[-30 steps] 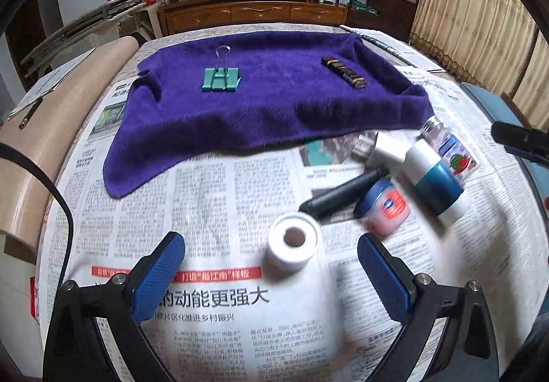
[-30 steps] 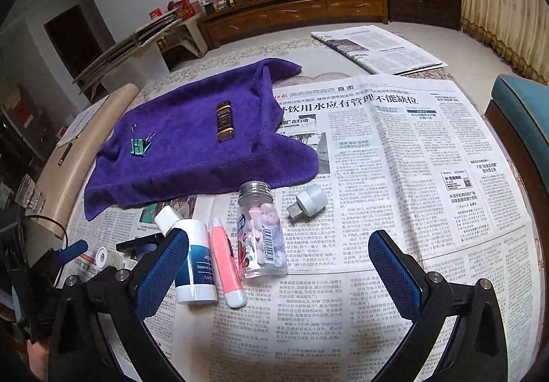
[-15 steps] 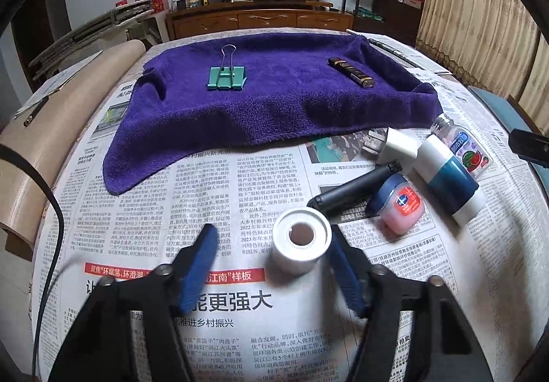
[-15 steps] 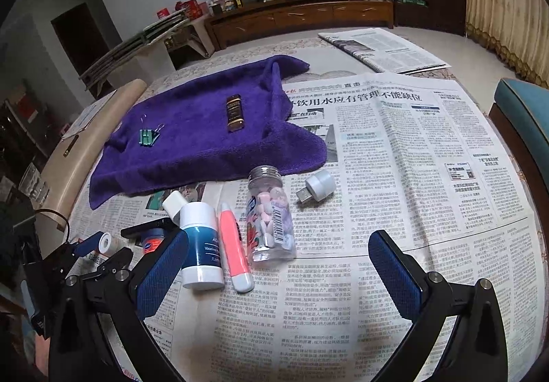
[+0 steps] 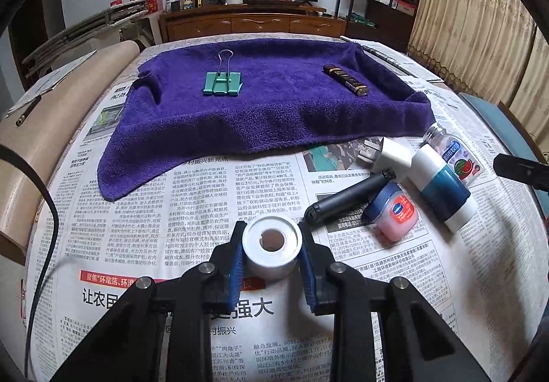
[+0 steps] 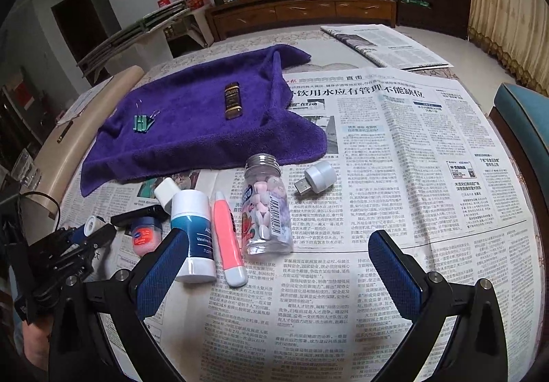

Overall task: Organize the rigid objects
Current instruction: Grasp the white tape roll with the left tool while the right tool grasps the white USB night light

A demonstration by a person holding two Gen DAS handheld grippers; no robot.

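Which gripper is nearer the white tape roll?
Left. The left gripper is closing around the white tape roll; the right gripper hangs open over the bottles, well to the side.

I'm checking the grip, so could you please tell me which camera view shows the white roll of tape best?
The left wrist view: the roll of tape sits large and centred between the closing left tongs, pads on both its sides. The right wrist view shows only a small end of it at the far left edge, mostly hidden by those tongs.
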